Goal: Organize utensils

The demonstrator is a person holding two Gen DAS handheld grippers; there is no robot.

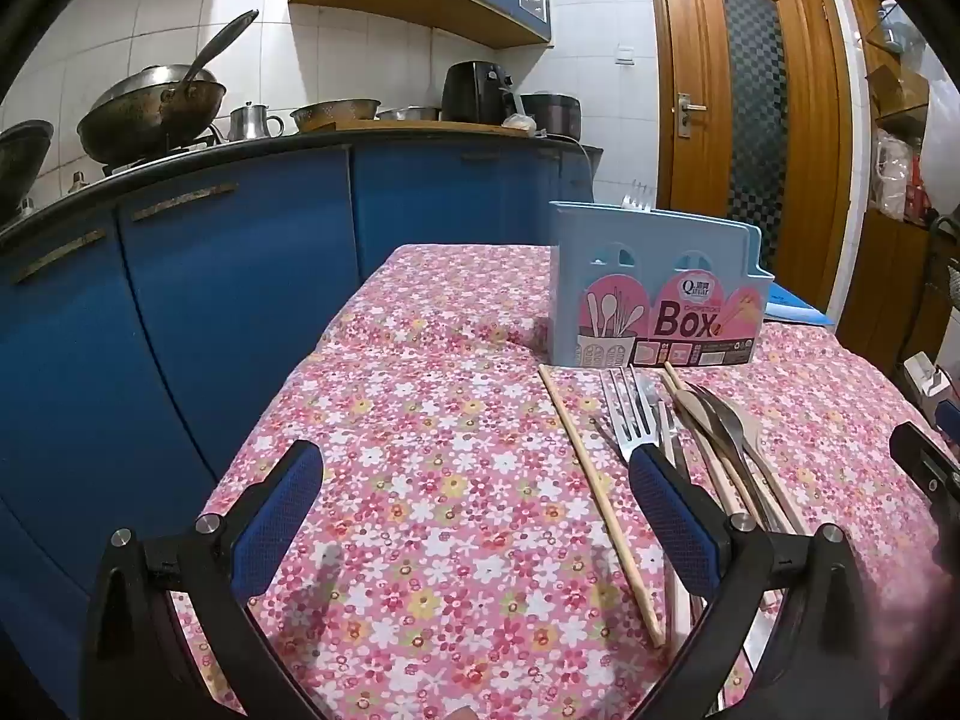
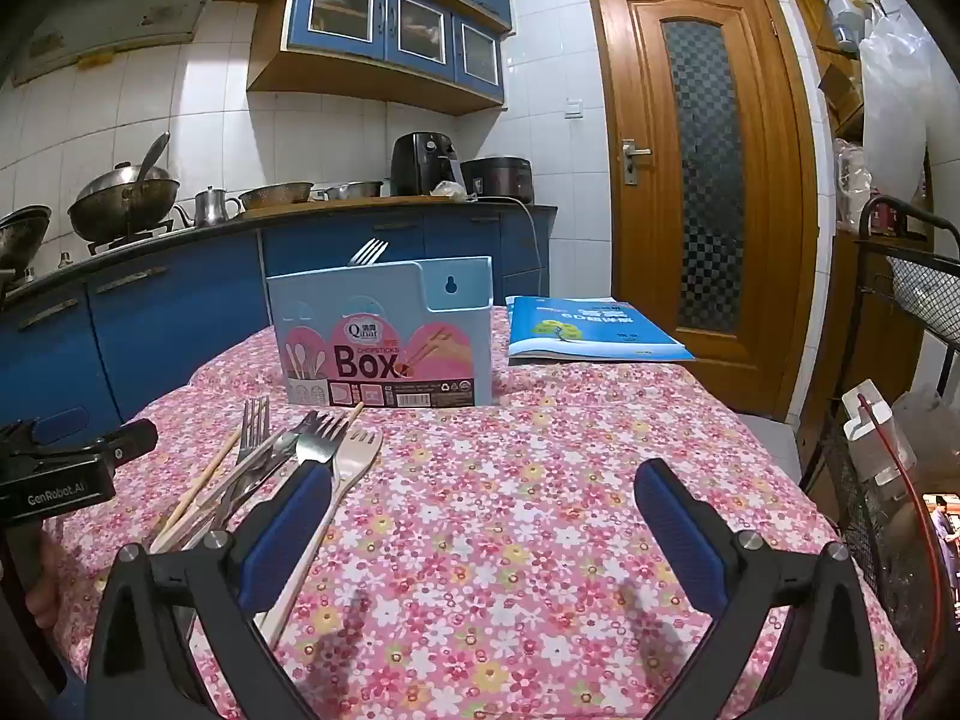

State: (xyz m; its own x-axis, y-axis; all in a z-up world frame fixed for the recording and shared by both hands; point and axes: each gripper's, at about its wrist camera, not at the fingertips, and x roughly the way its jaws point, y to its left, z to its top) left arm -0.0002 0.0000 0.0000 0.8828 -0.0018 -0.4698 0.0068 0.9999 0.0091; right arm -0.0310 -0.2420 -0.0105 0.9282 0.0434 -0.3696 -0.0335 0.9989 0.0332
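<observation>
Your left gripper (image 1: 474, 468) hangs over the flowered tablecloth (image 1: 420, 420) with its fingers spread wide and nothing between them. Bare cloth fills the lower centre of that view, and the left edge of the table runs diagonally up toward the blue cabinets (image 1: 180, 312) at the left of the frame. Just inside the right fingertip a single chopstick (image 1: 600, 504) lies alone, running from the centre down to the lower right. Behind that finger is the pile of utensils (image 1: 690, 420), forks and wooden pieces crossing each other, in the right half of the frame.

Your right gripper (image 2: 480, 486) is also wide open and holds nothing. In its view the pile lies at the lower left, partly under the left finger, with a pale wooden fork (image 2: 354, 456) touching that finger's side. Free cloth spreads across the centre and right, up to the table edge at the right.

Beyond the pile stands the light blue utensil box (image 2: 384, 336), upright, with one metal fork (image 2: 367, 252) showing above its rim. A blue booklet (image 2: 588, 330) lies just right of the box.
</observation>
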